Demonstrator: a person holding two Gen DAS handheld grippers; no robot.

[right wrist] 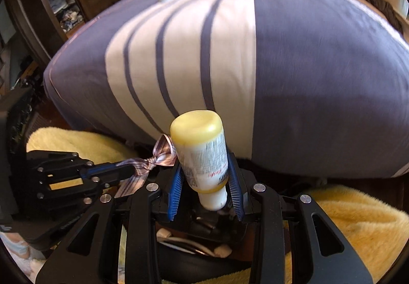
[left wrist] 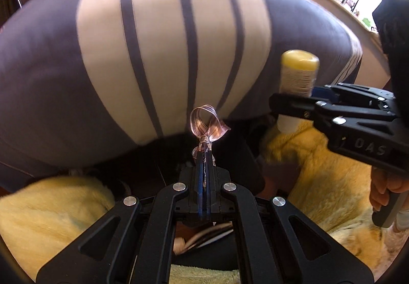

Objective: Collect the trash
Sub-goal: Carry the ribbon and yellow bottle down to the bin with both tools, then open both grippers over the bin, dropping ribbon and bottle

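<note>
Dangling from the left gripper (left wrist: 204, 156) is a knotted pink ribbon (left wrist: 208, 125), its blue fingers (left wrist: 200, 174) pressing together on the tail below the knot. Just to its right, the right gripper (right wrist: 205, 181) is clamping a yellowish-white bottle (right wrist: 202, 151) around its lower body, the bottle tilting with its wide end pointing away from the camera. Both items are hanging above a fluffy yellow blanket (right wrist: 358, 217), in front of a blue-and-white striped bed cover (left wrist: 166, 53).

The left hand-held gripper (left wrist: 204, 156) pinches a knotted ribbon (left wrist: 208, 128) before a striped bedspread (left wrist: 163, 53).
</note>
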